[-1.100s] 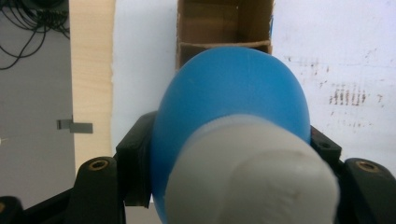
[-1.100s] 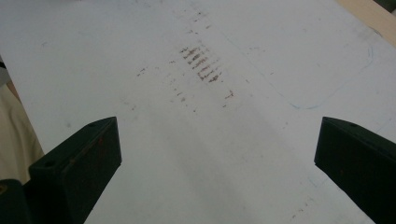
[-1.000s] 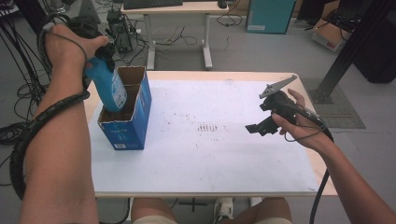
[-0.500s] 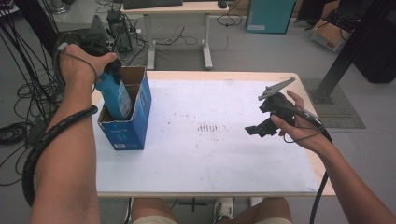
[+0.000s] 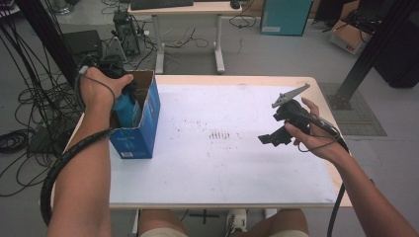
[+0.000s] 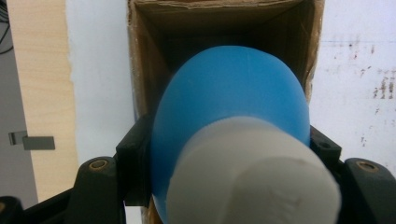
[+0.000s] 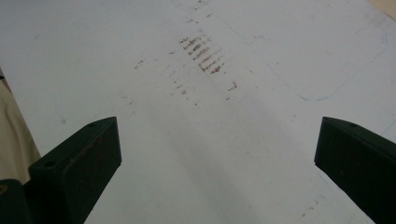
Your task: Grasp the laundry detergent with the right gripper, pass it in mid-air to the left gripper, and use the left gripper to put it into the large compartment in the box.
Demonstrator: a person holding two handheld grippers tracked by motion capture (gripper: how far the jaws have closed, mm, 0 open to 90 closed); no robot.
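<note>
The blue bottle (image 6: 231, 107) sits in my left tongs (image 6: 229, 158), clamped just below its white cap (image 6: 254, 177), its body hanging down into the open box (image 5: 148, 111) at the table's (image 5: 222, 168) left edge. It looks like smooth, stiff plastic, likely light and a bit slippery, so I judge the neck under the cap the safest hold. My right tongs (image 5: 276, 133) hover apart over bare table, holding nothing.
</note>
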